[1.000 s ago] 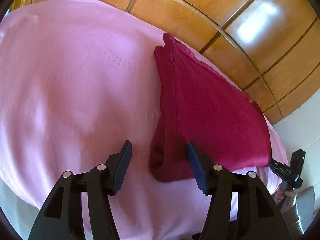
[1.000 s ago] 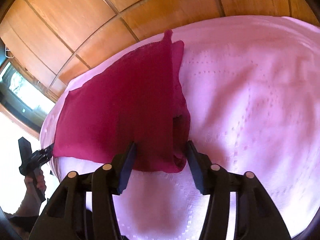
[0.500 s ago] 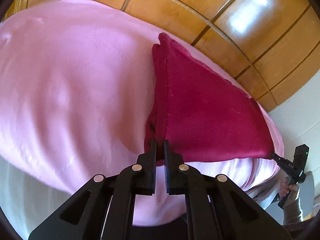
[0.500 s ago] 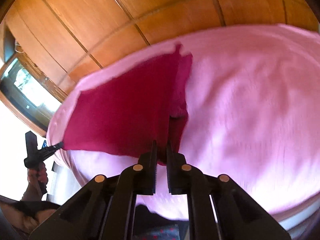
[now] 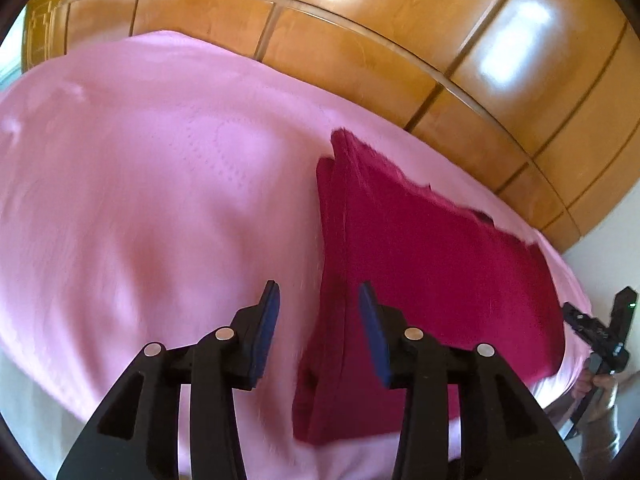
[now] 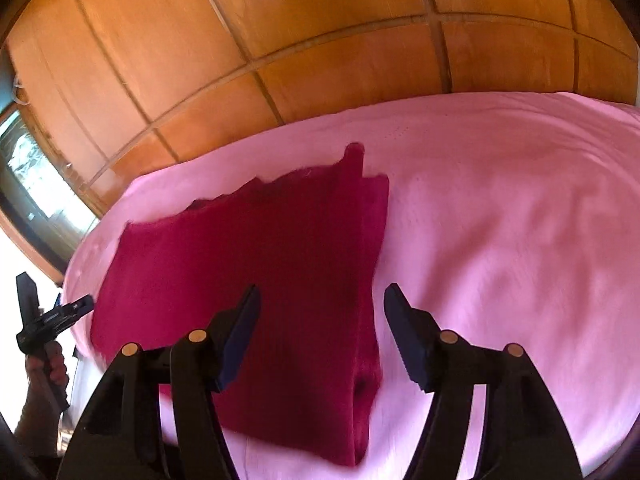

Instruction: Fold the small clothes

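Note:
A dark red cloth lies folded and flat on the pink bedspread. My left gripper is open and empty just above the cloth's near left corner. In the right wrist view the same cloth lies flat, and my right gripper is open and empty over its near right corner. The right gripper shows at the far right of the left wrist view, and the left gripper shows at the far left of the right wrist view.
A wooden panelled wall stands behind the bed. A window is at the left of the right wrist view. The bedspread's near edge drops off below both grippers.
Half a second ago both grippers were shut on the cloth's near corners and held them up. Now both are open and the cloth lies flat on the bedspread.

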{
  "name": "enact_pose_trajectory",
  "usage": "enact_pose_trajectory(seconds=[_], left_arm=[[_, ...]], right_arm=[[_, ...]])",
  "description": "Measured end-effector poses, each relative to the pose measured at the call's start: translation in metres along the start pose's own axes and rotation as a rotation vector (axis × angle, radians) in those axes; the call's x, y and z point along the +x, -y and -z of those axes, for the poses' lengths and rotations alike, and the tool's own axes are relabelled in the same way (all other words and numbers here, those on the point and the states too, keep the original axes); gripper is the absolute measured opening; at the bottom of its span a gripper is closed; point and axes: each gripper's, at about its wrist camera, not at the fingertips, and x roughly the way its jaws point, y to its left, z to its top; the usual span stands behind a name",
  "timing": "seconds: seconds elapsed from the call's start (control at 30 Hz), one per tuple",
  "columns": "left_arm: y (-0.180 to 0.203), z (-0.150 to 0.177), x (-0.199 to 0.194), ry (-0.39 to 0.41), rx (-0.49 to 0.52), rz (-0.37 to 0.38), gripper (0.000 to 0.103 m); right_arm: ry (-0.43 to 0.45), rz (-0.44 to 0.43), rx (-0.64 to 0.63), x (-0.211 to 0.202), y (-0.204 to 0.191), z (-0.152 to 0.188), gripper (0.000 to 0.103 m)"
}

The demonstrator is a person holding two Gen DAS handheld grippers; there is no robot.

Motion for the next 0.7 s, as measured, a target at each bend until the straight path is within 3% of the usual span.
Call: enact_pose_trajectory(seconds=[0.13,0.2,0.27,0.3,0.33,0.53,0.63,0.7], left_arm=[[0.004,-0.024,0.021,0.005,-0.029,0.002,0.04],[0.006,-0.036,0.031,0.012,-0.041,0.008,0.04],[0.008,-0.043,0.042,0.002,-0.044,0.019,0.037],[0.011,-0.047,0.049,-0.009,-0.041,0.012,0.021],[0.013,-0.049,0.053,-0.013,-0.035,0.012,0.007],[0.026,-0.061,0.051,0.089,-0.013,-0.033,0.003],[0.027,-0.063,0.062,0.091,-0.005,-0.101,0.003],[0.029,-0.061,0.074,0.082,0.007,-0.154,0.003]], right_arm=[[-0.035,0.032,0.037,0.04,0.006,-0.029,0.064],[-0.048,0.052,0.043,0.055,0.007,-0.039,0.059],[-0.059,0.052,0.026,0.063,0.004,-0.047,0.03],[-0.05,0.07,0.013,0.063,0.001,-0.049,0.023],[-0.029,0.082,-0.002,0.06,-0.002,-0.053,0.009],[0.111,0.107,-0.034,0.036,-0.012,-0.065,0.007],[0.093,0.148,-0.037,0.057,-0.008,-0.065,0.007],[0.065,0.22,-0.066,0.079,-0.008,-0.059,0.007]])
